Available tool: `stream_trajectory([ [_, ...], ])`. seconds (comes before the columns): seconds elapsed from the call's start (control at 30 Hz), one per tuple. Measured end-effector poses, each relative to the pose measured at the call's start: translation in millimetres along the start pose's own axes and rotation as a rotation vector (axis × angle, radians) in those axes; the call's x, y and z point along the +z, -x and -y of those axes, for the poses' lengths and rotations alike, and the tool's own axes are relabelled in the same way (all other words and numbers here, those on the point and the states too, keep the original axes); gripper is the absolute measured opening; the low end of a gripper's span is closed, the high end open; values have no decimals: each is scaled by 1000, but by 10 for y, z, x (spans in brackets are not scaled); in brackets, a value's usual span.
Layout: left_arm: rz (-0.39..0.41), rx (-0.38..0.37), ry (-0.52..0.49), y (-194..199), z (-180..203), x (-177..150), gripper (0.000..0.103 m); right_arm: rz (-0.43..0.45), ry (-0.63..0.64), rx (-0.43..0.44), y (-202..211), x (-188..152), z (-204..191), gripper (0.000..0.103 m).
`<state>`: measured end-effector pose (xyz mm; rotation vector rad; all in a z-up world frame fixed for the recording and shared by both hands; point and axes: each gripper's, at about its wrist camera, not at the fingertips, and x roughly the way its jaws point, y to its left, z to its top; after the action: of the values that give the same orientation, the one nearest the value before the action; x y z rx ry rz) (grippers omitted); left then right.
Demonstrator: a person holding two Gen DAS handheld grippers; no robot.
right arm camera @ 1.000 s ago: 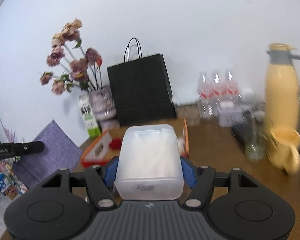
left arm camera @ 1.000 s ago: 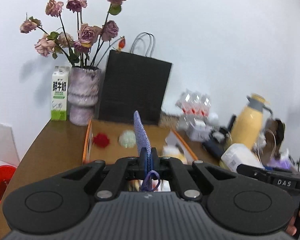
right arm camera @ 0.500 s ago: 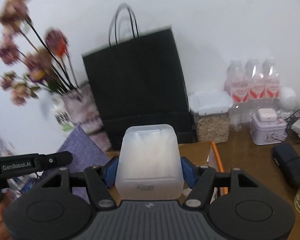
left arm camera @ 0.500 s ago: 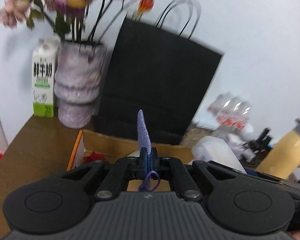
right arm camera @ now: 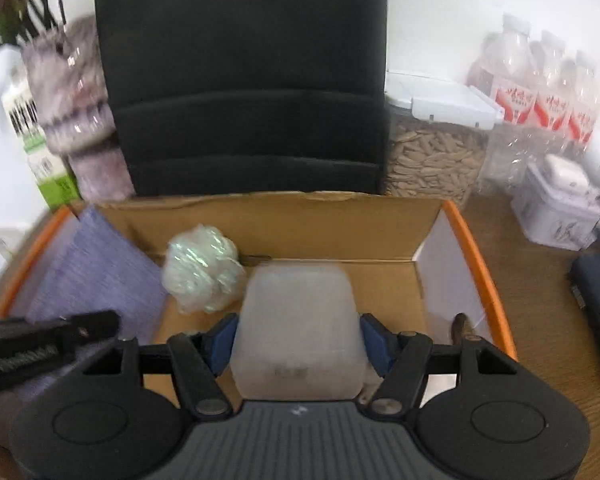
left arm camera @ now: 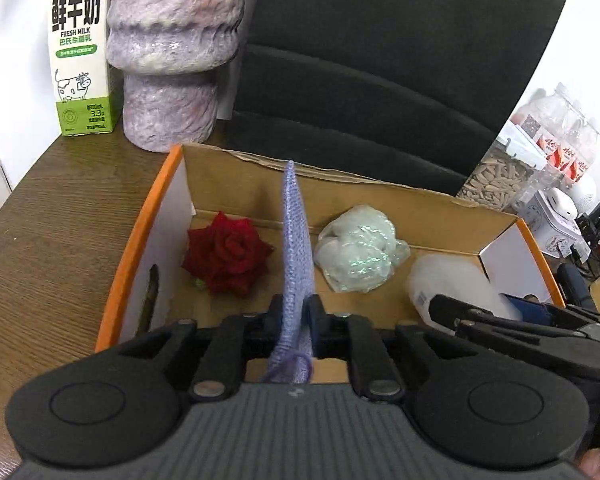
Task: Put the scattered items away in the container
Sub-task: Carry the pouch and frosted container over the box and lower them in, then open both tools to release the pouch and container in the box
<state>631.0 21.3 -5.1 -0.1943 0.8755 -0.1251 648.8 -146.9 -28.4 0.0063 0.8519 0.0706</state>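
My left gripper (left arm camera: 295,312) is shut on a purple knitted cloth (left arm camera: 296,240), held edge-on over the open cardboard box with orange rim (left arm camera: 136,248). In the right wrist view the cloth (right arm camera: 88,276) hangs flat at the box's left side. My right gripper (right arm camera: 298,340) is shut on a translucent white plastic box (right arm camera: 296,320), low inside the cardboard box (right arm camera: 472,248); it also shows in the left wrist view (left arm camera: 448,284). A red rose head (left arm camera: 228,258) and a crumpled clear plastic ball (left arm camera: 360,254) lie inside.
A black paper bag (left arm camera: 380,60) stands right behind the box, with a purple vase (left arm camera: 172,48) and milk carton (left arm camera: 80,48) to its left. A seed jar (right arm camera: 432,152), water bottles (right arm camera: 540,92) and a white tin (right arm camera: 556,208) stand at the right.
Both grippers have moved forward and down over the cardboard box, carrying the cloth and the plastic box with them. The box interior now fills both views.
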Motion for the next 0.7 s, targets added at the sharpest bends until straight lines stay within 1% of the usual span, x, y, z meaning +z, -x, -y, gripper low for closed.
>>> stream_trajectory([
  [0.07,19,-2,-10,84,-18,14,40,-16,-3,2,10,14,-5,66],
  [0.17,65,13,-26,308,-26,87,44,6,-20,31,188,44,19,73],
  [0.27,113,33,-33,620,-54,161,51,45,-32,43,440,106,70,76],
  [0.33,135,44,-27,848,-104,184,53,63,-30,49,630,137,104,77],
  [0.4,155,50,-27,1071,-154,185,55,86,-22,47,841,145,131,81],
  [0.5,175,65,-24,1382,-198,138,59,120,-14,41,1183,113,181,83],
  [0.6,178,87,-52,1666,-176,39,62,137,-5,35,1495,34,234,83],
  [0.67,179,88,-80,1853,-146,-51,72,139,3,32,1677,-41,267,84],
  [0.7,183,89,-94,1940,-124,-102,73,139,7,34,1775,-91,287,84],
])
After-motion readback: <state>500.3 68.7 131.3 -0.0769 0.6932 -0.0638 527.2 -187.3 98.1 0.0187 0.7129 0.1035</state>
